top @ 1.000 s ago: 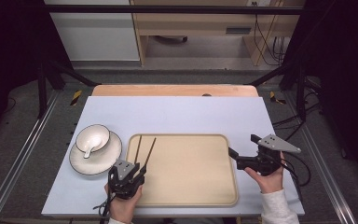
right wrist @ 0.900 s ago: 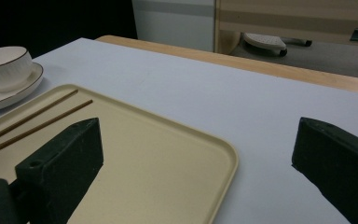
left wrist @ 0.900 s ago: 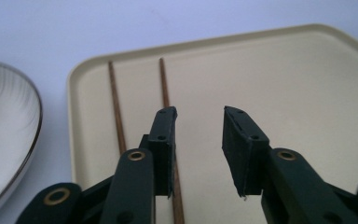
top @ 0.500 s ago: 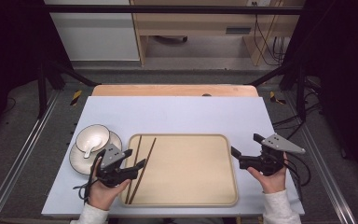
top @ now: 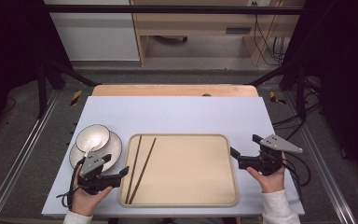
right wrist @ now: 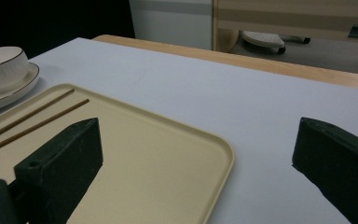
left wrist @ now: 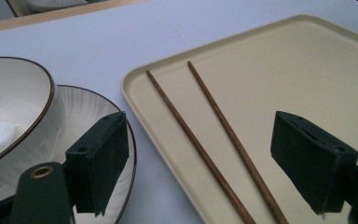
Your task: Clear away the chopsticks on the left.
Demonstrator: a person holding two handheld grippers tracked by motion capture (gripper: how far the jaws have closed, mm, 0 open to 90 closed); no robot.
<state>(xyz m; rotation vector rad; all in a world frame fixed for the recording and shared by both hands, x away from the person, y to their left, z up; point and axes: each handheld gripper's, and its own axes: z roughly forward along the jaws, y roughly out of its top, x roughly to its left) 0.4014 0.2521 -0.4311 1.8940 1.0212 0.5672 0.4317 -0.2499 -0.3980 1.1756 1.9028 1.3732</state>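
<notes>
Nearest the person, the left gripper [top: 116, 173] lay in the left hand [top: 85, 196] at the table's near left, just outside the tray's [top: 223, 203] left rim and in front of the plate [top: 116, 148]. Its jaws had just been opening and stood wide apart with nothing between them — the left gripper view looked past them onto the chopsticks [left wrist: 200, 149] and the plate's edge. The right gripper [top: 238, 157], in the right hand [top: 271, 179], hovered just off the tray's right rim, its jaws likewise spread and empty; in its own view one jaw stood over the tray corner [right wrist: 223, 154], the other over bare table [right wrist: 261, 107].

The two chopsticks [top: 140, 169] lay loose in the left part of the tray, close together at the near end and fanning slightly apart toward the far end, touched by neither gripper. The rest of the tray bore nothing.

Left of the tray, the bowl [top: 92, 138] sat on the plate, shifted toward its far-left side. Beyond lay the pale table cover [top: 177, 112], then the wooden table edge [top: 168, 90].
</notes>
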